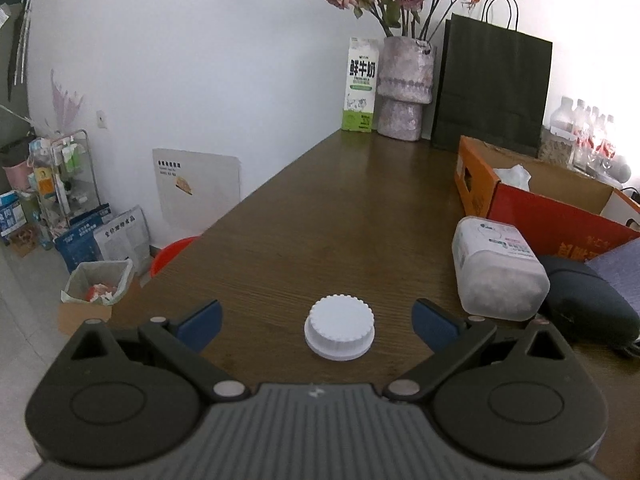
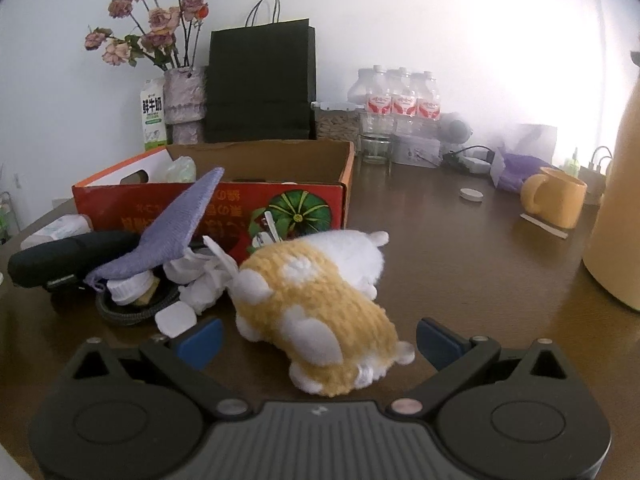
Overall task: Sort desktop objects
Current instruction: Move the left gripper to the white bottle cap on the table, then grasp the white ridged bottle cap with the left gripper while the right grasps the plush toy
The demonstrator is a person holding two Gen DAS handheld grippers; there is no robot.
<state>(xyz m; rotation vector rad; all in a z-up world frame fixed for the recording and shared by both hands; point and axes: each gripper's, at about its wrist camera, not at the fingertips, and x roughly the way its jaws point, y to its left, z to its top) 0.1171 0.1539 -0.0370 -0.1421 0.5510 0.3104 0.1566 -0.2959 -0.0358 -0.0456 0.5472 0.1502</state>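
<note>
Left gripper [image 1: 316, 326]: it is hovering low over the wooden table [image 1: 340, 200] with its blue-tipped fingers [image 1: 200, 322] spread wide, gripping nothing.
White ribbed cap [image 1: 339, 332]: it is lying flat on the table, sitting between the spread fingers and touching neither.
Frosted plastic jar [image 1: 496, 268]: it is lying on its side to the right of the cap, just beside a dark pouch [image 1: 588, 300].
Orange cardboard box [image 1: 532, 200]: it is standing open behind the jar, with white tissue showing inside.
Far end of table: a milk carton [image 1: 360, 84], a vase of dried roses [image 1: 404, 88] and a black paper bag [image 1: 492, 88] are standing in a row against the wall.
Right gripper [image 2: 318, 340]: its fingers are spread wide apart, holding nothing.
Yellow-and-white plush toy [image 2: 320, 312]: it is lying on the table, its near end sitting between the open fingers; I cannot tell whether either finger is touching it.
Clutter left of the toy: a purple knitted cloth [image 2: 176, 228] is draping over a small white-capped bottle [image 2: 130, 288], with crumpled white tissue [image 2: 200, 284] beside it.
Yellow mug [image 2: 556, 198]: it is standing well apart at the right, near a yellow jug [image 2: 616, 216].
</note>
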